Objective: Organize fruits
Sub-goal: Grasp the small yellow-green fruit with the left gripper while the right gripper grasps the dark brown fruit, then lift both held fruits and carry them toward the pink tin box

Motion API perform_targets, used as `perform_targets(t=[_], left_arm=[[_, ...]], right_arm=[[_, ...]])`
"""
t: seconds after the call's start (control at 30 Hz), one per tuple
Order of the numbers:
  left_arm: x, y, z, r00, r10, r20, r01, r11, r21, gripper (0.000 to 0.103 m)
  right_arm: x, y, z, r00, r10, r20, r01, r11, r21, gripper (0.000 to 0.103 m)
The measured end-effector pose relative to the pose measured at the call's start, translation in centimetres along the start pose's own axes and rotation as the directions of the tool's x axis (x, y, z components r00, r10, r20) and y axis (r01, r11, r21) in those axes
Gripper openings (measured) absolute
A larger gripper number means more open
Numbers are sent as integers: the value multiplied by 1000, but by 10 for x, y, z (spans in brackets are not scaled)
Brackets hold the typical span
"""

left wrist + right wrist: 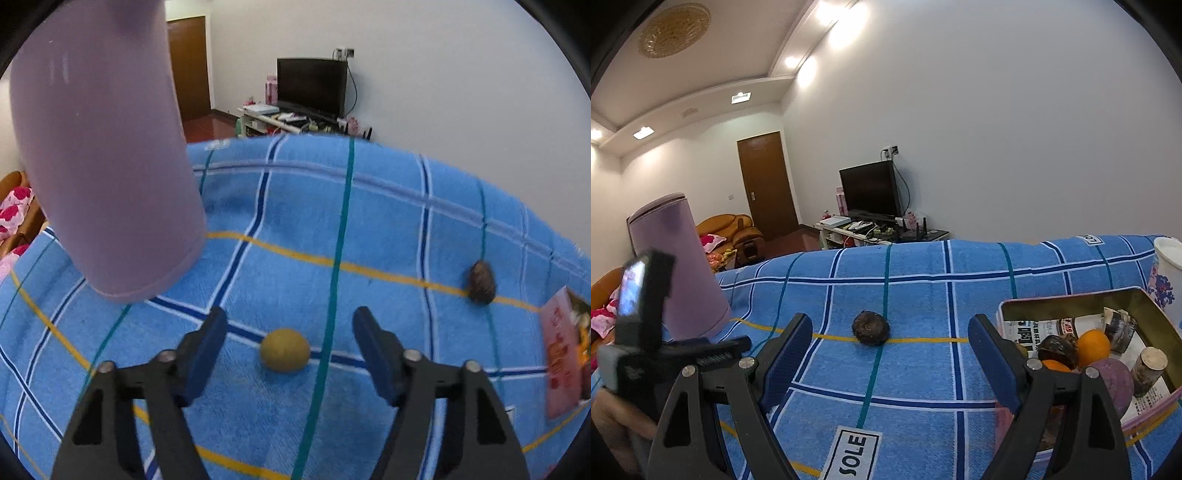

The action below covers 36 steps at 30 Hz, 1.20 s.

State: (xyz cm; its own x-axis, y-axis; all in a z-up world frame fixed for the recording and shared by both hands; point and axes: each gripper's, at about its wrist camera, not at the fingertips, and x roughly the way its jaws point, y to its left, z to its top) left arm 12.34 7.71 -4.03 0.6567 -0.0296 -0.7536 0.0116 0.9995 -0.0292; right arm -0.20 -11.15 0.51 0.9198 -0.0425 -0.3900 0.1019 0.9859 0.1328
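Picking up loose fruit looks like the step in hand, and both grippers are lined up for it. The left gripper [290, 350] is released, its blue pads wide apart, with the small round yellow-brown fruit [284, 350] lying on the blue checked towel [388, 229] between them and touching neither. The right gripper [890, 354] is likewise released, and the dark wrinkled round fruit [870, 328] sits on the towel ahead of it, beyond its fingertips.

Taking the rectangular metal tin [1071, 299] as the landmark: the dark fruit lies to the left of it, apart from its wall; the yellow-brown fruit lies farther left again. Inside the tin are an orange [1092, 343], other dark and purple fruit, and printed paper. A tall lilac cylinder [103, 155] stands far left of the tin.

To do this well, I would lower the left gripper until the pads bracket the fruit's widest part, then close gently, since a round thing on soft cloth may roll or squirt forward. Keep both pads off the towel so it is not dragged.
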Motion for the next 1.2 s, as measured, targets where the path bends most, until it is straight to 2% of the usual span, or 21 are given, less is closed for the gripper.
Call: perform_targets(t=[0.03,0.07,0.17,0.23,0.3,0.33,0.43,0.5,0.6,0.7,0.77,0.8,0.87,0.9,0.97,1.0,1.13,1.2], left_arm=[[6,0,-3,1000,11,-20,-11,1000,4,63],[10,4,-4,999,-7,-49,7,1000,-16,62],[8,12,-4,999,-17,-45,15,999,-39,54],[6,13,-5,999,-24,-41,22,999,-46,46],[3,10,-7,998,-49,-36,47,998,-29,31],[2,8,-7,998,-49,-31,48,999,-20,30],[-2,9,-7,997,-67,-23,66,998,-21,30],[-9,13,-7,996,-86,9,86,995,-40,30],[-23,19,-5,991,-86,104,91,995,-51,30],[-40,23,0,977,-62,204,71,997,-36,30],[-50,24,3,965,-76,253,86,996,-30,30],[-53,26,5,961,-80,266,91,995,-28,30],[-58,25,4,955,-77,288,84,996,-14,30],[-60,22,4,953,-63,297,66,998,-1,30],[-61,13,6,951,-34,309,28,999,24,30],[-61,12,4,949,-24,314,14,999,35,30],[-63,7,1,943,-9,332,-11,998,58,30],[-62,6,1,942,-5,335,-17,998,64,30]], right_arm=[[0,1,0,1000,2,-2,-2,1000,-4,87],[1,2,0,1000,7,-6,-7,1000,-9,87],[5,2,1,1000,11,-25,-11,1000,-11,87],[10,2,1,999,8,-49,-9,1000,-10,87],[19,3,1,996,16,-93,-17,1000,-14,87],[24,4,1,993,21,-120,-23,1000,-14,87],[47,5,4,980,51,-194,-51,999,4,87],[67,10,12,970,54,-236,-55,998,0,87],[101,14,23,951,72,-300,-69,997,22,87],[132,20,25,929,71,-364,-70,997,14,87],[149,22,22,913,54,-405,-59,998,0,81],[158,24,19,902,45,-430,-52,999,-5,72],[171,24,11,874,30,-484,-39,999,-9,64],[169,27,14,885,23,-465,-39,999,-24,59],[170,33,11,880,12,-475,-44,998,-54,53],[170,34,11,880,4,-474,-41,997,-68,43],[164,35,11,883,10,-469,-54,995,-81,43],[154,36,14,900,16,-435,-59,995,-86,43]])
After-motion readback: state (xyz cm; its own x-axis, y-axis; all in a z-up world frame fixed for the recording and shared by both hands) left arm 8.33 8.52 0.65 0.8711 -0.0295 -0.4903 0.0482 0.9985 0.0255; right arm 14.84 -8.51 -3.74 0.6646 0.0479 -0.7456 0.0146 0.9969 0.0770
